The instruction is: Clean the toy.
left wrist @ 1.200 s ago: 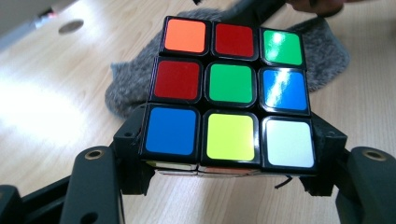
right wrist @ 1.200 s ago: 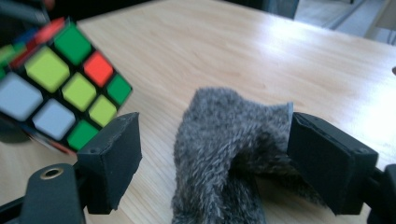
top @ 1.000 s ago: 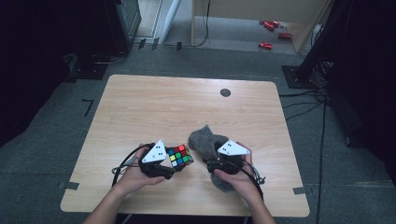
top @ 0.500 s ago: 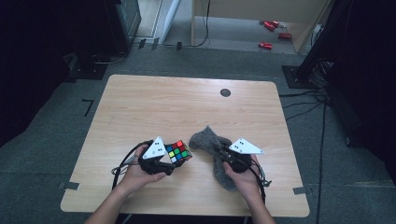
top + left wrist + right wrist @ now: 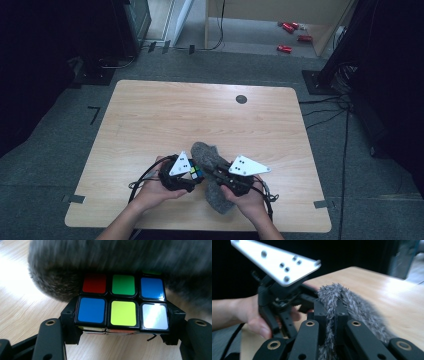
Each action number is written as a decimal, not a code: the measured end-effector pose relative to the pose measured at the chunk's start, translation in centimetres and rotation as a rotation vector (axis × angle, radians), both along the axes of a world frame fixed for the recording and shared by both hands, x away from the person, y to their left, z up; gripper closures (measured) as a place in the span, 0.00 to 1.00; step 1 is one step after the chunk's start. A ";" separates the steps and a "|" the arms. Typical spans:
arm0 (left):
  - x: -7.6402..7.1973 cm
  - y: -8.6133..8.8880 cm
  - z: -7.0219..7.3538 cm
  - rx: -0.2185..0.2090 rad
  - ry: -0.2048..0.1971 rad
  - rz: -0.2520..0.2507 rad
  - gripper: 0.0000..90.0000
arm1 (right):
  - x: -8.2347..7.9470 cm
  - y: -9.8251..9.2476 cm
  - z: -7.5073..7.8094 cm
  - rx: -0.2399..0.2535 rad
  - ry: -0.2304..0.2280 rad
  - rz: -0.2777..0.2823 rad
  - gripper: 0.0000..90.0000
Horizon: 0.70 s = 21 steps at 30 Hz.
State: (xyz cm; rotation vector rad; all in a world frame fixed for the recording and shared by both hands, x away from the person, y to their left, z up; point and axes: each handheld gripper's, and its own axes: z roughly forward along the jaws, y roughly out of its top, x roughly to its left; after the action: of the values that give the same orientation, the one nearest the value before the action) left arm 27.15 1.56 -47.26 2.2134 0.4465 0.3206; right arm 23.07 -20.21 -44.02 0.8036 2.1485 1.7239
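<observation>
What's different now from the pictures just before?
The right claw has just closed on the grey fuzzy cloth and lifted it, so the cloth now drapes over the far side of the cube. The left claw moved slightly toward the cloth. It keeps its grip on the cube, and both hands stay near the front edge of the table.

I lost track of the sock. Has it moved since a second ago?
Yes. The sock has shifted left, away from the table's right edge, over the cube.
</observation>
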 end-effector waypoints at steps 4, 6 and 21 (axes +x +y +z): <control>-0.3 -0.1 0.3 -0.021 -0.003 -0.011 0.39 | 0.0 1.6 -1.0 -0.021 0.045 0.048 0.96; -0.3 -0.1 0.4 -0.016 -0.010 -0.010 0.39 | 0.1 2.0 -1.5 -0.029 0.067 0.064 0.96; -0.6 -0.6 0.2 0.003 -0.019 -0.016 0.39 | 0.3 1.6 -1.8 -0.023 0.075 0.019 0.96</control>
State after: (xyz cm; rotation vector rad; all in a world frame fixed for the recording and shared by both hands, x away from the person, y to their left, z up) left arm 26.56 0.96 -47.02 2.2135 0.4177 0.3340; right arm 23.34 -18.58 -45.81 0.8570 2.2273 1.7014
